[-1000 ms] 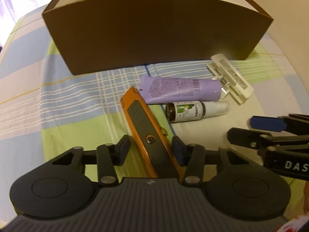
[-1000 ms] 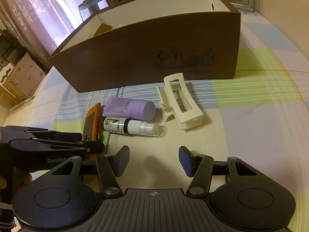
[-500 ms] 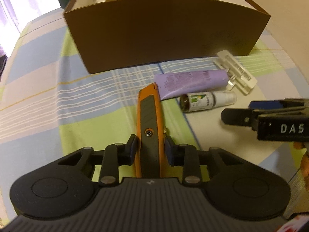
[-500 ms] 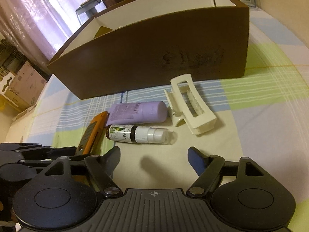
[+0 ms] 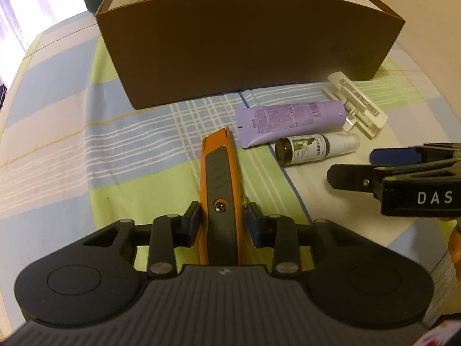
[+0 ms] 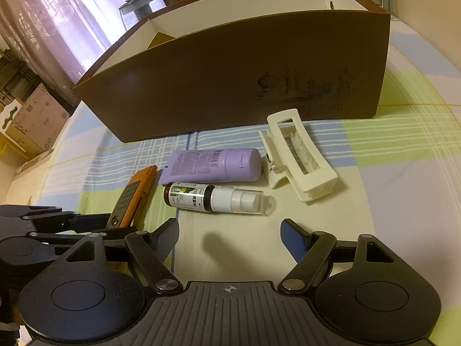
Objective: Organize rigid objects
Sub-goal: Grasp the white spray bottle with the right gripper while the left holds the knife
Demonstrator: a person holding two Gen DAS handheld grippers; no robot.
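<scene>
Two grippers: left gripper point(image 5: 222, 223) fingers clamped on the orange knife point(image 5: 218, 178); right gripper point(image 6: 230, 238) fingers apart, empty, spray bottle point(image 6: 213, 197) just ahead, brown box point(image 6: 230, 80) beyond.

I see a brown box point(image 6: 230, 80), white inside, w/ a faint dark drawing on its right front. Tablecloth point(image 5: 86, 132) is checked in pale blue, lime green & cream w/ thin white lines. Utility knife point(image 5: 219, 190): orange body, dark grey grip. Tube point(image 6: 213, 165): lilac w/ a barcode. Spray bottle point(image 6: 213, 197): dark brown glass, green-white label, white cap. Hair clip point(image 6: 296, 155): cream. My left gripper point(image 5: 222, 222) & right gripper point(image 6: 229, 238) are black w/ blue pads.
</scene>
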